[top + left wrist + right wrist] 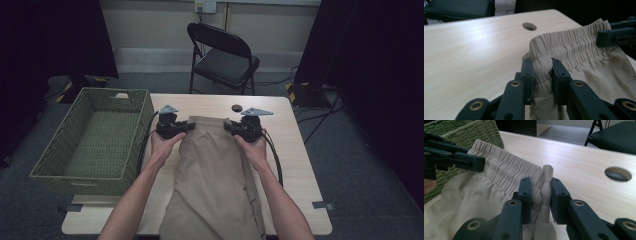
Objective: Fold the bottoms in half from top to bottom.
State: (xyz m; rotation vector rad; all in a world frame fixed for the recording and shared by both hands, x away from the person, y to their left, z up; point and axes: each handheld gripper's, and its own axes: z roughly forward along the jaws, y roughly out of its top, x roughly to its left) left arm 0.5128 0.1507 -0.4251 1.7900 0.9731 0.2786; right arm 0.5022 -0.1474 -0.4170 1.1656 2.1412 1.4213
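Beige trousers with an elastic waistband lie lengthwise on the wooden table, legs trailing toward the near edge. My left gripper is shut on the left end of the waistband; the cloth is bunched between its black pads. My right gripper is shut on the right end of the waistband, pinching a fold of gathered fabric. The waistband stretches between the two grippers, lifted a little off the table. In the left gripper view the other gripper grips the far end.
A green woven basket stands at the table's left side, empty inside. A round cable hole sits near the table's far edge. A black folding chair stands behind the table. Dark curtains hang on both sides.
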